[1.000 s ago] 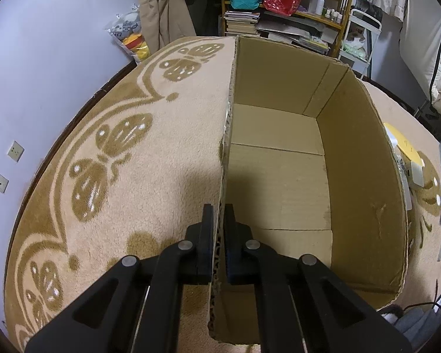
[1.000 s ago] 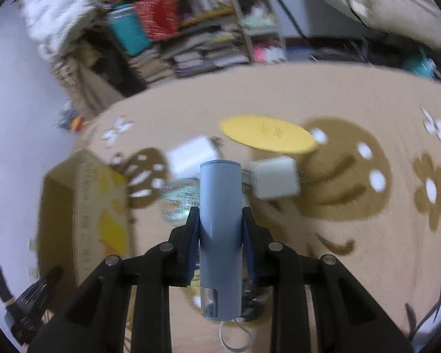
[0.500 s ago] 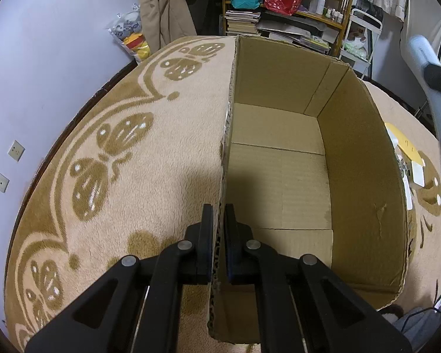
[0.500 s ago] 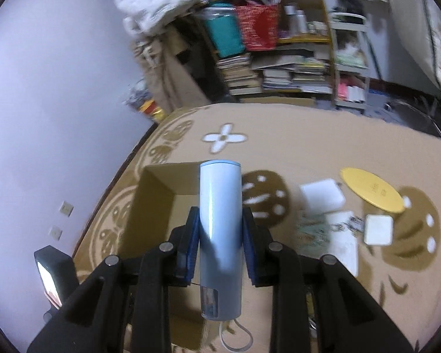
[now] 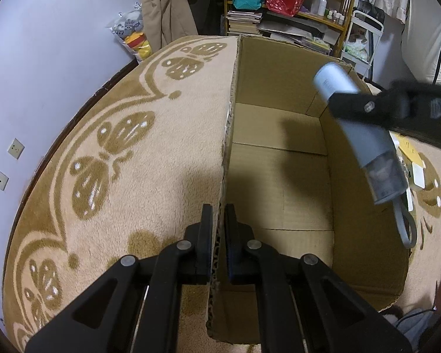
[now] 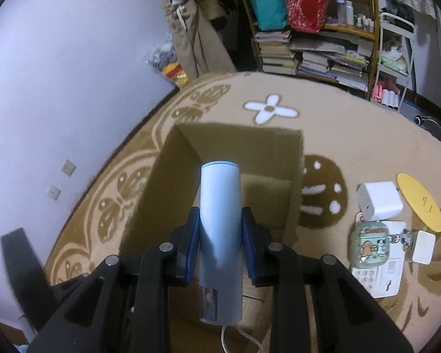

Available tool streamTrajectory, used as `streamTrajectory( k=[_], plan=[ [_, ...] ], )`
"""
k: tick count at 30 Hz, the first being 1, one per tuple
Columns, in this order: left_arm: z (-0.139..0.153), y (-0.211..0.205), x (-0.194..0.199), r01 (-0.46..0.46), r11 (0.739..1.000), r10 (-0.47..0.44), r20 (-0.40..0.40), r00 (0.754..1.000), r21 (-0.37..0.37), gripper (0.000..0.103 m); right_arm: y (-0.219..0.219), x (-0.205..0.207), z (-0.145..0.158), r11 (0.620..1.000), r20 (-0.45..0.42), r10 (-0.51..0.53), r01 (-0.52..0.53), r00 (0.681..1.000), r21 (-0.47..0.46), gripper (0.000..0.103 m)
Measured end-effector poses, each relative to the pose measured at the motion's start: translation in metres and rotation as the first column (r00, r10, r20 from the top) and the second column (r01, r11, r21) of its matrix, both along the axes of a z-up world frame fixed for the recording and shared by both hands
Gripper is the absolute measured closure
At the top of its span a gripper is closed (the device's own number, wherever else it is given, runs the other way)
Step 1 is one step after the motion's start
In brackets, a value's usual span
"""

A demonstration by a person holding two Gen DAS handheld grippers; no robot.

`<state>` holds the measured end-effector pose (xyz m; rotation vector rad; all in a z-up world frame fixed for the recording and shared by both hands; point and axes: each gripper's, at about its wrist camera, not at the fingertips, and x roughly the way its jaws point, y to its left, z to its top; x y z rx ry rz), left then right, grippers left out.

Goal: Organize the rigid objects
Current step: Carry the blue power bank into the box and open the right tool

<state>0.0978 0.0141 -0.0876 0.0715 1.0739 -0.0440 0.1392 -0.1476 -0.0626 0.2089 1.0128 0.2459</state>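
An open, empty cardboard box [image 5: 279,176] [image 6: 244,158] sits on the patterned carpet. My left gripper [image 5: 219,214] is shut on the box's left wall, pinching the cardboard edge between its fingers. My right gripper [image 6: 219,220] is shut on a pale blue cylinder [image 6: 219,229] with a clear end and a white loop cord. In the left wrist view that blue cylinder [image 5: 358,129] hangs tilted above the box's right side, with a dark finger [image 5: 367,107] of the right gripper across it.
On the carpet right of the box lie a white charger block [image 6: 379,200], a yellow disc [image 6: 419,206], a cartoon earbud case [image 6: 367,244], a white keypad device [image 6: 379,276] and a small white square [image 6: 423,247]. Shelves with books and bags [image 6: 305,29] stand at the back.
My right gripper carried the blue cylinder leftwards from above the loose items to above the box, rolling as it went. The left gripper kept its hold on the box wall.
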Motion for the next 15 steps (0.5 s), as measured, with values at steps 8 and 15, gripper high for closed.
streamTrajectory(
  k=[8, 15],
  plan=[
    [0.0, 0.0, 0.0, 0.006, 1.0, -0.006, 0.009, 1.0, -0.002, 0.096, 0.004, 0.006, -0.023, 0.999, -0.055, -0.015, 0.013, 0.998, -0.034, 0.074],
    [0.0, 0.0, 0.001, 0.001, 1.0, -0.002, 0.006, 1.0, 0.01, 0.094, 0.009, 0.007, -0.023, 0.998, -0.061, 0.007, -0.011, 0.998, -0.066, 0.074]
  ],
)
